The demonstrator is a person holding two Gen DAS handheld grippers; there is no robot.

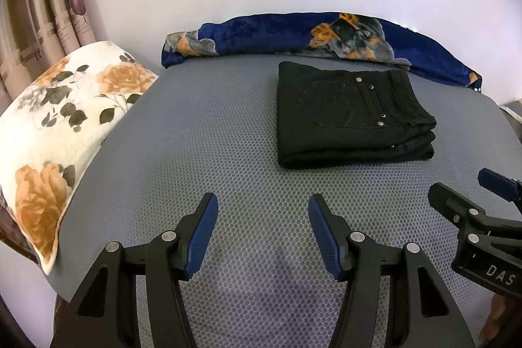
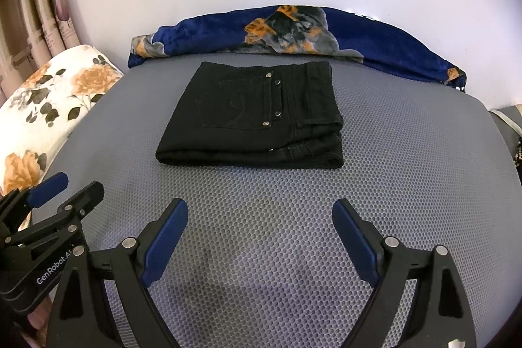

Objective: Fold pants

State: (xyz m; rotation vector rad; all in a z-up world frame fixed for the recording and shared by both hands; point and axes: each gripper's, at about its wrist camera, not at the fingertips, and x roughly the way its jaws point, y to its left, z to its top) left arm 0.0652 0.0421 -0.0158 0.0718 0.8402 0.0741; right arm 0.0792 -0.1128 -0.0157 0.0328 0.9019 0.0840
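Both claws, left gripper (image 1: 262, 204) and right gripper (image 2: 260, 209), hang open and empty at lower frame. Black pants (image 2: 257, 116) lie folded mid-frame on grey mat (image 2: 407, 185); judged complete, so keep clear without disturbing.

Black pants (image 2: 257, 116), folded flat

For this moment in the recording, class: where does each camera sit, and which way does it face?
Left wrist: on the left gripper, angled down across the grey mat; folded black pants ahead to the right; own open jaws, right gripper at the edge.
Right wrist: on the right gripper, same slant; pants ahead; own open jaws.
Shared: pants, mat, floral pillow, blue blanket.
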